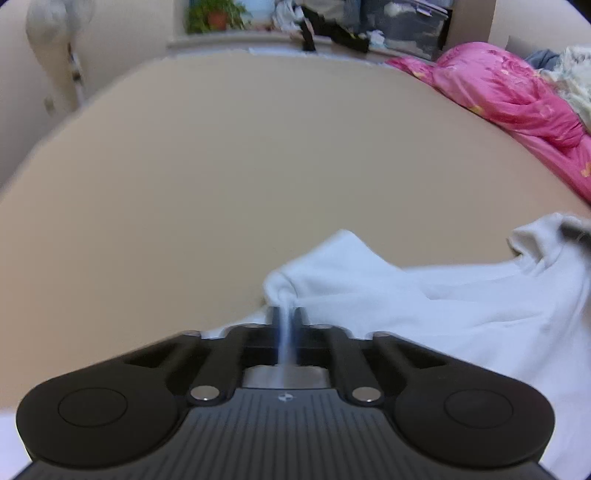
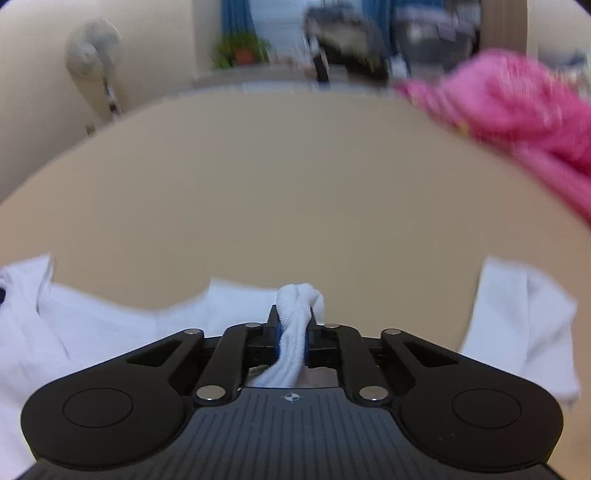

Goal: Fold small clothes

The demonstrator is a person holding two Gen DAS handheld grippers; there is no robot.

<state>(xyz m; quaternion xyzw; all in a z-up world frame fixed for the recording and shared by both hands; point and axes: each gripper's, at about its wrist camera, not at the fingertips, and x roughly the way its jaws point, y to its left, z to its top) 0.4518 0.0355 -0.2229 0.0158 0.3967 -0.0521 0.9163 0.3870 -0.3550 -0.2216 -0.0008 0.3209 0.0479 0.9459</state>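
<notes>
The left gripper [image 1: 285, 314] is pressed together on a thin fold of the white garment [image 1: 461, 306], which trails from its tips across the near right part of the tan tabletop [image 1: 240, 166]. The right gripper [image 2: 293, 315] pinches a thick bunched roll of the same white cloth [image 2: 110, 325], which spreads along the near edge to either side. A pink quilt [image 1: 517, 96] lies heaped at the far right edge. Beyond the far edge stand a fan [image 2: 92, 48] and a potted plant [image 1: 216, 16].
</notes>
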